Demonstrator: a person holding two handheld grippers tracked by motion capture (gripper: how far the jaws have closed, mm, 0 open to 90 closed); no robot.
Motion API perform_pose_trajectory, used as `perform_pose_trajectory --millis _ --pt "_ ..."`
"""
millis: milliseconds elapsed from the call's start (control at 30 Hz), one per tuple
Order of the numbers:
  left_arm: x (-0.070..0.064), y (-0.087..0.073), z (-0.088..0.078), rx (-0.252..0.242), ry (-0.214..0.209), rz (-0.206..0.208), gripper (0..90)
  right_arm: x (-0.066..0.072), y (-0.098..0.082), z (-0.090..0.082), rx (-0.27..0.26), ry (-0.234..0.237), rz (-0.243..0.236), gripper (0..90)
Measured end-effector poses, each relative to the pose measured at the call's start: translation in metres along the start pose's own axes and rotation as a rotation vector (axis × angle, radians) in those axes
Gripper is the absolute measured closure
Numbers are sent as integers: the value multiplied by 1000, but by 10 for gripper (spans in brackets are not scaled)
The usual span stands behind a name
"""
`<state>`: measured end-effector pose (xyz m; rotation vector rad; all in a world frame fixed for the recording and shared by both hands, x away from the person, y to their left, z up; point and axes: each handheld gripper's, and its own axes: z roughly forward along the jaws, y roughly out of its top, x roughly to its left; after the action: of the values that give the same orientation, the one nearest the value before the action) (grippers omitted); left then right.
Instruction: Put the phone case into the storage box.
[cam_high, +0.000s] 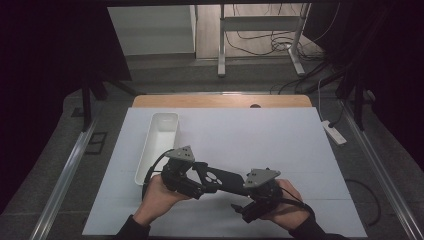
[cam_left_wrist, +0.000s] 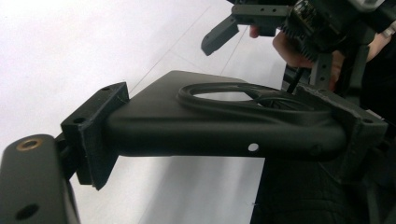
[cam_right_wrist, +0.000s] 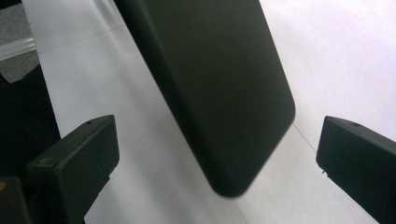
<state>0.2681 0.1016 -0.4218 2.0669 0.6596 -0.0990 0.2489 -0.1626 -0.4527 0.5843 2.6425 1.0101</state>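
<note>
a: where is the case (cam_high: 220, 180)?

b: it is a black phone case, held off the sheet (cam_high: 260, 140) just right of the near end of the tray (cam_high: 156, 145). its camera-cutout end points toward the tray; its plain end points away from it.

a: left gripper (cam_high: 192, 186)?

b: it sits just right of the tray's near end. in the left gripper view its jaws stand wide, one pad (cam_left_wrist: 95, 135) pressed on each long edge of the case (cam_left_wrist: 219, 126) at the cutout end. the case spans the whole gap, so it is gripped across its width.

a: right gripper (cam_high: 250, 210)?

b: farther right of the tray, past the plain end of the case. in the right gripper view its jaws are spread wide, with the rounded corner of the case (cam_right_wrist: 219, 93) lying between them; neither pad (cam_right_wrist: 79, 154) touches it. it holds nothing.

a: and the tray itself?

b: white, long and narrow, lying on the sheet to the left of both hands, apart from the case.
</note>
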Motion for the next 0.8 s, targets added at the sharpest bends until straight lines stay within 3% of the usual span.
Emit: perform_pose_trajectory --millis 167,200,800 --pt "-2 1 1 -4 1 -8 144 2 1 2 9 -31 -27 40" --pt "-3 2 1 -5 1 -11 144 4 3 3 2 -58 -37 106" --pt "-3 4 4 -22 -24 -63 142 11 5 5 -30 -174 -101 461"
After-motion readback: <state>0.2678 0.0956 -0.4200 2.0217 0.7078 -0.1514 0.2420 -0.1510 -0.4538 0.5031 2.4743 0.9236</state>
